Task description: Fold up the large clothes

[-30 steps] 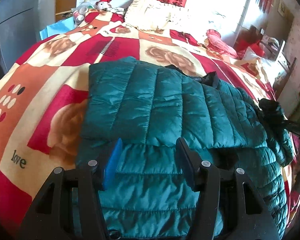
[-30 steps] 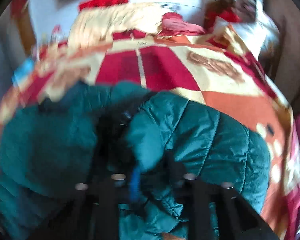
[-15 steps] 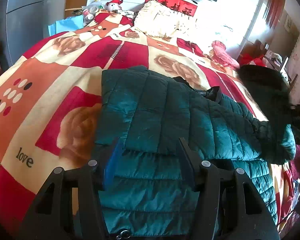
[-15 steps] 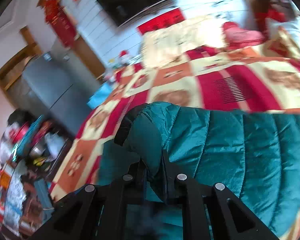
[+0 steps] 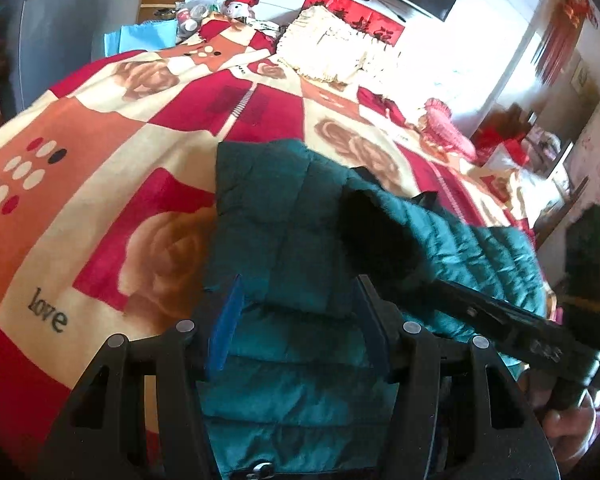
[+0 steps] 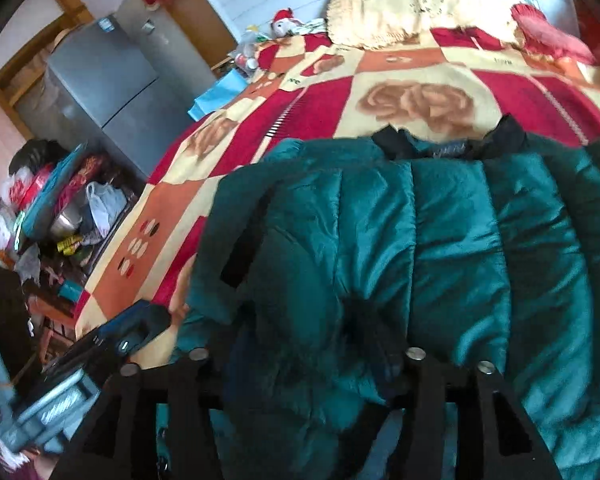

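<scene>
While its two fingers stand wide apart w/ nothing between them, the left gripper [image 5: 298,322] hovers low over the near hem of a teal quilted jacket [image 5: 284,232]; a blue pad [image 5: 225,322] lines the inner face of one finger.

In the right wrist view, the right gripper [image 6: 308,364] sits buried in jacket [image 6: 440,248] fabric. A bunched fold fills the gap between its fingers, but the tips are hidden & the picture is blurred, so can't tell how far it is closed or whether it really grips. From the left wrist view the same tool shows as a dark bar coming in from the right, reaching under a folded-over sleeve w/ a black cuff opening [image 5: 374,232].

The jacket lies spread across a bed covered by a red, orange & cream blanket [image 5: 100,152] w/ rose prints and the word "love". Its black collar [image 6: 452,140] points toward the head of the bed. A cream fringed pillow [image 5: 332,50] rests at the far end, a pink cushion [image 5: 448,128] beside it, a small plush toy [image 5: 242,4] near the far corner. A grey fridge [image 6: 104,76] stands left of the bed, w/ cluttered bags [image 6: 60,200] below it.
</scene>
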